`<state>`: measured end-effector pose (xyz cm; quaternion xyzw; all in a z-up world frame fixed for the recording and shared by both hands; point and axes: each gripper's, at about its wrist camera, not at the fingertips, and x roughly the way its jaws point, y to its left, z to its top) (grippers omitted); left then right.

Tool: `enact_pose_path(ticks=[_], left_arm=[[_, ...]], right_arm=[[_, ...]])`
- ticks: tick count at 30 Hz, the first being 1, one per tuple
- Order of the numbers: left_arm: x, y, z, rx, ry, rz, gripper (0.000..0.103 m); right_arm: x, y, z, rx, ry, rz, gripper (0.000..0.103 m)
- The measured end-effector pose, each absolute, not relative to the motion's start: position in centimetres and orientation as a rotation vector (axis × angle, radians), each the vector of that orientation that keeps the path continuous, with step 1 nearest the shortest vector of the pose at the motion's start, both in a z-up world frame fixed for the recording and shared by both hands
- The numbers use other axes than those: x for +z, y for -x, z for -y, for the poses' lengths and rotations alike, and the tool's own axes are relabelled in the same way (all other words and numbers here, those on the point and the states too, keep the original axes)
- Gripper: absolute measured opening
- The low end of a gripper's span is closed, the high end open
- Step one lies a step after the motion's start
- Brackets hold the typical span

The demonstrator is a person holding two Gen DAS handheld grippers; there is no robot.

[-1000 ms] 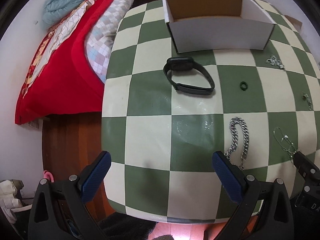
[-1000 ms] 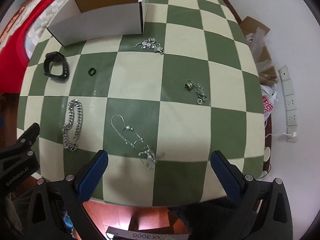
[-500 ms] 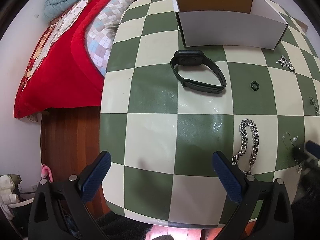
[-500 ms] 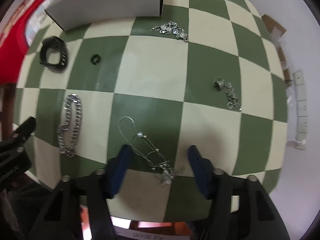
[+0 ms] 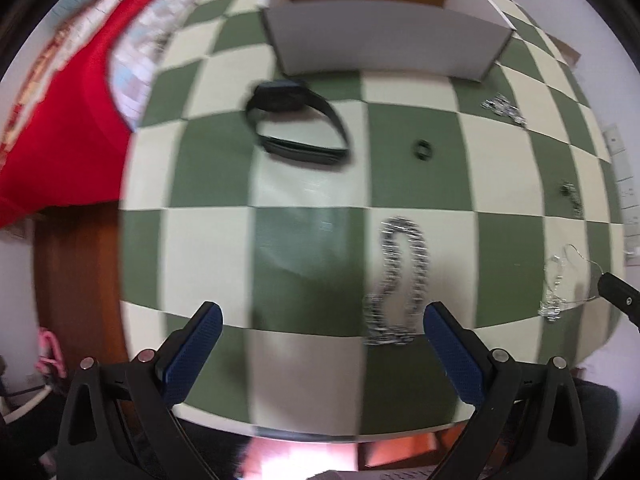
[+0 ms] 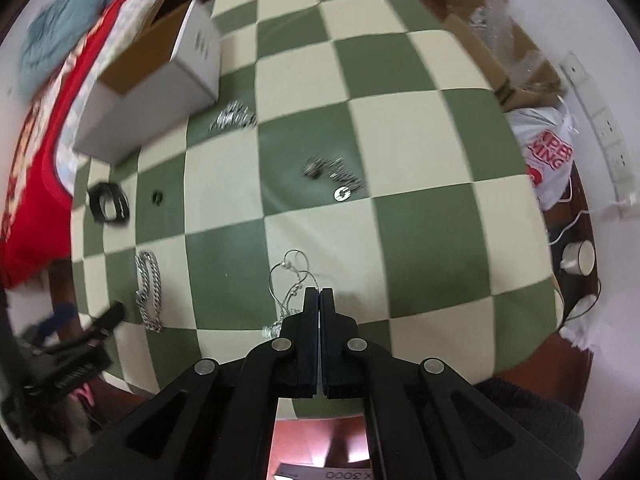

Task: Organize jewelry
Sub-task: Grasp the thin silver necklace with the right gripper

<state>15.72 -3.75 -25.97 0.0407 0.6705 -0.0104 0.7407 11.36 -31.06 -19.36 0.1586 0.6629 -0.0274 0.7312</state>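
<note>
Closed since half a second ago: right gripper (image 6: 319, 294), black fingers pressed together on thin silver pearl necklace (image 6: 291, 284), partly raised off green-and-cream checkered tablecloth (image 6: 420, 220). Left gripper (image 5: 318, 322) spread wide, holding nothing, beside chunky silver chain (image 5: 400, 280).

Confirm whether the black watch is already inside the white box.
No: in the left wrist view the black watch lies on the checkered table just in front of the white box.
</note>
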Motion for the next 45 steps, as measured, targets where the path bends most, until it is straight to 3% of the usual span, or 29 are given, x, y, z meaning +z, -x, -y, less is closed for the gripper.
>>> enact_pose_path(ticks=[4, 11, 13, 14, 15, 19, 21, 41, 45], left_arm=[[-27.6, -16.2, 5.1, -0.039, -0.106, -1.502, 0.097], [-28.2, -16.6, 6.0, -0.057, -0.057, -1.477, 0.071], [-27.9, -16.6, 6.3, -0.062, -0.059, -1.453, 0.056], [-27.7, -16.5, 6.5, -0.065, -0.063, -1.446, 0.039], [-27.5, -16.6, 6.8, -0.069, -0.07, -1.437, 0.013], [-27.4, -16.7, 7.5, -0.058, -0.091, -1.432, 0.013], [-26.8, -16.6, 7.7, -0.062, -0.098, -1.402, 0.0], [-14.4, -18.3, 4.0, -0.154, 0.066, -1.24, 0.0], [-15.0, -18.9, 3.6, -0.188, 0.067, -1.28, 0.0]], right_arm=[[-17.5, -10.9, 32.3, -0.064, -0.382, -1.431, 0.0], [-18.5, -11.3, 31.5, -0.082, -0.354, -1.423, 0.0], [-19.3, -11.8, 31.2, -0.085, -0.361, -1.431, 0.0], [-19.6, -11.8, 31.2, -0.086, -0.363, -1.435, 0.0], [-19.8, -11.8, 31.2, -0.087, -0.368, -1.438, 0.0], [-20.4, -11.6, 30.9, -0.086, -0.379, -1.446, 0.0], [-20.5, -11.5, 30.7, -0.081, -0.385, -1.447, 0.0], [-13.4, -12.6, 29.9, 0.045, -0.461, -1.305, 0.0], [-11.0, -13.6, 29.1, 0.08, -0.434, -1.269, 0.0]])
